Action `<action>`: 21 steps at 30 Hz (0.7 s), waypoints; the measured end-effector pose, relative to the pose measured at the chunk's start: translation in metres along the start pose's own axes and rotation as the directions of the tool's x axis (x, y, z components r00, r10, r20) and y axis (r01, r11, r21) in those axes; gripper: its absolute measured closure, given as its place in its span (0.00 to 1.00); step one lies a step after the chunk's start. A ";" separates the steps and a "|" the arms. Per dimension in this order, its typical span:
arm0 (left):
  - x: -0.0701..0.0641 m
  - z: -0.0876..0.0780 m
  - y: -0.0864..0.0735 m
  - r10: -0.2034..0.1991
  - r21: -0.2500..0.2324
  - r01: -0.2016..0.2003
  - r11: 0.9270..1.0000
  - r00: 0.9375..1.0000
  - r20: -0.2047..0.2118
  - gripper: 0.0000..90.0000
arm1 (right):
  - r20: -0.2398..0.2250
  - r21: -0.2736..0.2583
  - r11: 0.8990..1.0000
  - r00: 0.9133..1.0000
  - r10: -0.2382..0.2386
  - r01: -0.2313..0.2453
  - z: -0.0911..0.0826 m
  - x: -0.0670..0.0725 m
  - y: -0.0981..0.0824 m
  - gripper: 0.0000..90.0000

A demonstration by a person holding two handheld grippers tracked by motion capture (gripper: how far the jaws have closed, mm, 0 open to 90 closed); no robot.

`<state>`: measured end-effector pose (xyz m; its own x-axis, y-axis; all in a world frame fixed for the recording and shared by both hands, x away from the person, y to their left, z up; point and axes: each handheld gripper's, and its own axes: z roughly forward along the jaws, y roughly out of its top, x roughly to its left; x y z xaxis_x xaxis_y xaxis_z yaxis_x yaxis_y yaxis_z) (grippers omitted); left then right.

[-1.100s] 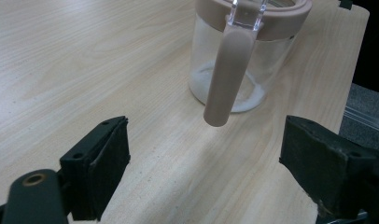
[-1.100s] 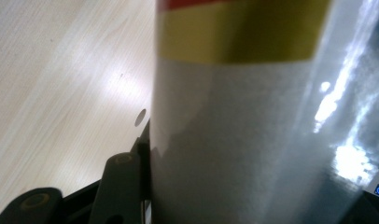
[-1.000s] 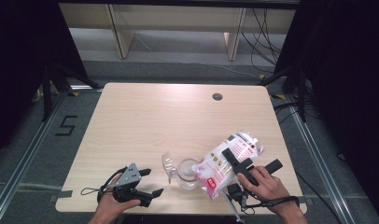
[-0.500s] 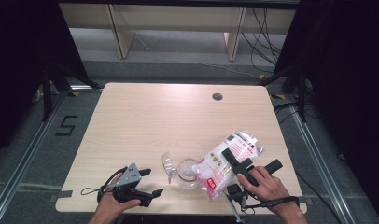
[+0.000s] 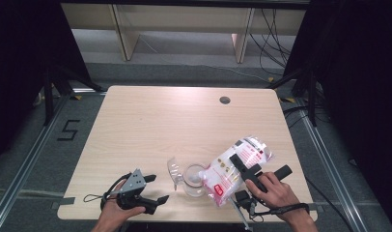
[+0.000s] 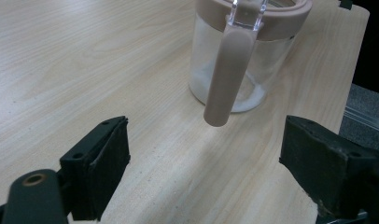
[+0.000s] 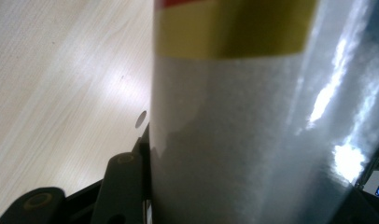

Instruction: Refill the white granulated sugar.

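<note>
A clear glass jar (image 5: pixel 194 178) with a beige rim and a long beige handle (image 6: pixel 227 79) stands near the table's front edge, a thin white layer at its bottom (image 6: pixel 246 100). A plastic bag of white grains (image 5: pixel 235 166) with a red and yellow label lies tilted, its lower end at the jar's mouth. My right gripper (image 5: pixel 245 166) is shut on the bag (image 7: pixel 234 116), which presses against the left jaw. My left gripper (image 5: pixel 155 188) rests open on the table left of the jar (image 6: pixel 239 56), nothing between its jaws.
A clear plastic piece (image 5: pixel 174 170) stands just left of the jar. The wooden table (image 5: pixel 160 121) has a round cable hole (image 5: pixel 225 100) at the back right. Dark curtains flank the table, and shelf legs and cables lie on the floor behind it.
</note>
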<state>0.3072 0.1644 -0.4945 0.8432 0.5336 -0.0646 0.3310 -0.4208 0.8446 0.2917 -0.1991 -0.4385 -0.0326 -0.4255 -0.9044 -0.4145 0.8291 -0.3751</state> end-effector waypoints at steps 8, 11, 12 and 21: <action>0.000 0.000 0.000 0.001 0.002 -0.001 1.000 1.000 -0.004 0.17 | -0.006 0.000 1.000 1.000 -0.001 0.001 0.000 -0.001 0.000 0.61; -0.003 0.001 -0.001 -0.047 -0.013 0.047 0.999 0.999 -0.012 0.17 | -0.012 0.001 1.000 1.000 0.025 -0.025 0.000 0.001 0.000 0.62; -0.002 0.001 -0.001 -0.038 -0.009 0.038 0.999 0.999 -0.010 0.17 | -0.012 -0.005 1.000 1.000 -0.004 0.003 0.000 -0.001 0.000 0.62; -0.006 0.005 -0.001 -0.090 -0.056 0.089 0.994 0.996 -0.020 0.17 | 0.000 -0.010 1.000 1.000 0.000 0.000 0.000 -0.001 -0.001 0.62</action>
<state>0.3042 0.1582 -0.4975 0.8012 0.5841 -0.1300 0.3806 -0.3298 0.8639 0.2923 -0.1989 -0.4373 -0.0327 -0.4259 -0.9042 -0.4240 0.8251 -0.3734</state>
